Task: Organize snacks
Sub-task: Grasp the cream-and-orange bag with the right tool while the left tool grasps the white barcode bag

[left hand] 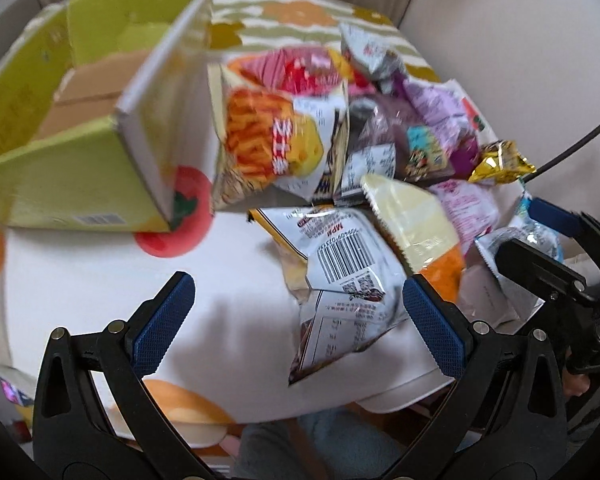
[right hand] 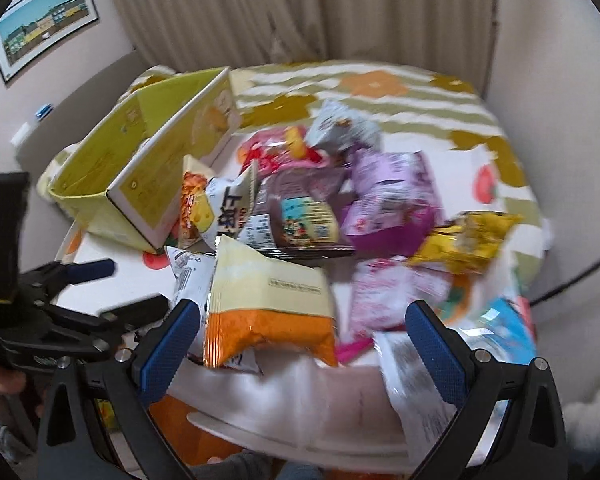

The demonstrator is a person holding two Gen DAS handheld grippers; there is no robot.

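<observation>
While agape, both grippers [left hand: 298, 322] [right hand: 302, 338] above snacks [left hand: 352, 160].

Yellow-green cardboard box [left hand: 80, 184], open at the top, brown floor visible inside, one white-faced flap raised; it stands at the left of the surface, its near corner over a printed red tomato. Just right of the box, a heap of snack packets: an orange-and-yellow bag of fries-shaped sticks [left hand: 272, 140] leans touching the box flap; behind it a pink-red packet [left hand: 300, 68]; a silver-white bag [left hand: 340, 256] lies barcode side up at the heap's near edge; a cream-and-orange bag [right hand: 272, 300] overlaps it; a dark brown packet [right hand: 300, 212] and purple packets [right hand: 392, 196] lie mid-heap; a gold foil packet [left hand: 504, 162] lies at the right; a grey-white packet [right hand: 340, 126] stands farthest back.
</observation>
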